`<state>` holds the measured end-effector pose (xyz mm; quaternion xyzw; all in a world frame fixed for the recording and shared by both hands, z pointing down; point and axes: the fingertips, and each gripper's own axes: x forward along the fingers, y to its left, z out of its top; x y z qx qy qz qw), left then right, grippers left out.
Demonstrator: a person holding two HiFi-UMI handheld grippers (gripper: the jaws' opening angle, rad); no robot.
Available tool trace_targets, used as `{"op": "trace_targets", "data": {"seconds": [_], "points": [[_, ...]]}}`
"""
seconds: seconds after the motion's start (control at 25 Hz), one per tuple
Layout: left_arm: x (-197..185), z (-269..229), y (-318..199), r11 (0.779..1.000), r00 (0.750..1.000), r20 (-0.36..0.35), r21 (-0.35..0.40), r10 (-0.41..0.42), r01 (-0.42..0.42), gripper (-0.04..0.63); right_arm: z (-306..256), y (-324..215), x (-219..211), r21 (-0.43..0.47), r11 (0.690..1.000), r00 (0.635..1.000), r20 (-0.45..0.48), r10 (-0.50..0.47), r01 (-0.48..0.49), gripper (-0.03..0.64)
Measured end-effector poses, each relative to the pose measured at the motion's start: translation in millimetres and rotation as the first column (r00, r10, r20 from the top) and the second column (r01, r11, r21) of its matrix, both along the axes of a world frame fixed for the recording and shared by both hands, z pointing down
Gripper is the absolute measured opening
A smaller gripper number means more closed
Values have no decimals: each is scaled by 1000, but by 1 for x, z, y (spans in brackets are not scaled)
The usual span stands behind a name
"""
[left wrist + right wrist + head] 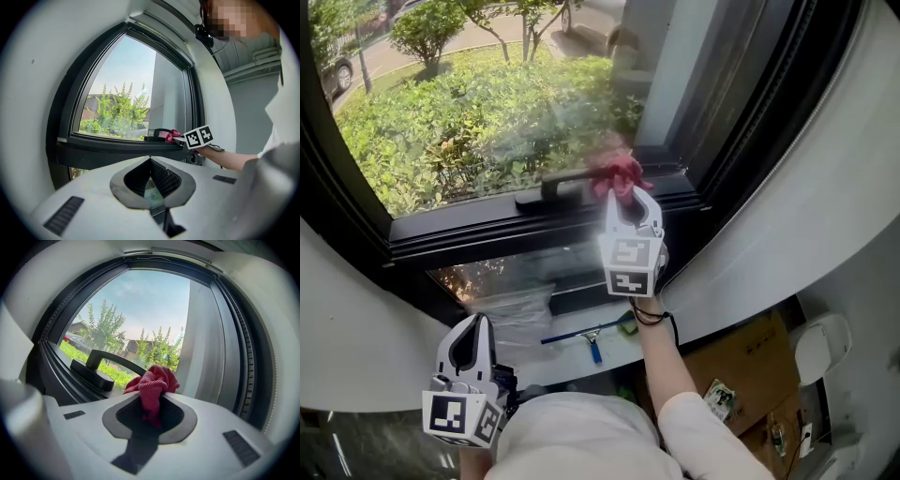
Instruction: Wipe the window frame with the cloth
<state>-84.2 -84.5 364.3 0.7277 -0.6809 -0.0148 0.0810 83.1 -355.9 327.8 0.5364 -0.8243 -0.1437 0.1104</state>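
Your right claw [628, 195] grips the crumpled red cloth [619, 173] at the black window frame [469, 234], at 3 o'clock from its black lever handle [546, 193]. Your left claw [474, 323], low at 7 o'clock, is closed on nothing.

Nubbly red woven cloth [154, 383], matt black window frame [487, 234], smooth glossy glass pane [487, 112]

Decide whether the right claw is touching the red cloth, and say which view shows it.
Touching. The right gripper view shows the red cloth pinched between the jaws of the right claw, its bunched end sticking out ahead.
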Motion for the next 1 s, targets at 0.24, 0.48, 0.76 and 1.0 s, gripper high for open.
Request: {"op": "trace_targets", "data": {"seconds": [0.24, 0.48, 0.76, 1.0], "points": [[-1, -2, -1, 1000, 1000, 1, 2, 0, 0, 8, 0, 3, -6, -9, 1000, 1000, 13, 1, -1, 76], [-4, -2, 0, 1000, 1000, 1, 4, -5, 5, 8, 1, 8, -11, -28, 1000, 998, 60, 11, -10, 75], [-3, -3, -1, 1000, 1000, -2, 8, -5, 5, 8, 4, 23, -37, -18, 1000, 998, 60, -16, 17, 72], [-7, -1, 3, 1000, 1000, 1, -1, -15, 15, 8, 2, 24, -37, -12, 1000, 997, 77, -24, 25, 71]]}}
